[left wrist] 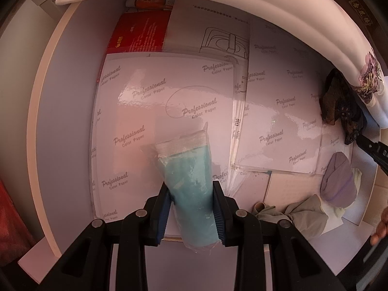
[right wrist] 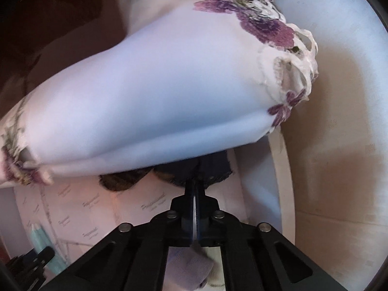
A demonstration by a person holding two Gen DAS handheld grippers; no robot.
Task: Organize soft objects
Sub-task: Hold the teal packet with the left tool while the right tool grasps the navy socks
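**Both grippers loaded over paper-lined shelf**

L gripper (left wrist: 191,208): fingers clamped on blue roll (left wrist: 191,181) in clear wrap, roll pointing to 12 o'clock, above the paper sheets (left wrist: 135,111).

R gripper (right wrist: 195,194): fingers pinched nearly together on dark cloth (right wrist: 169,172), at 3 o'clock in the left view. White embroidered cloth (right wrist: 157,84) hangs directly above it.

Lilac sock (left wrist: 338,179) and beige cloth (left wrist: 303,215) lie at 4 o'clock, touching. Red box (left wrist: 138,31) at 11 o'clock.

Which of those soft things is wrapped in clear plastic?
The blue roll, held between the left gripper's fingers. The lilac bundle, beige cloth and dark lacy piece lie unwrapped.
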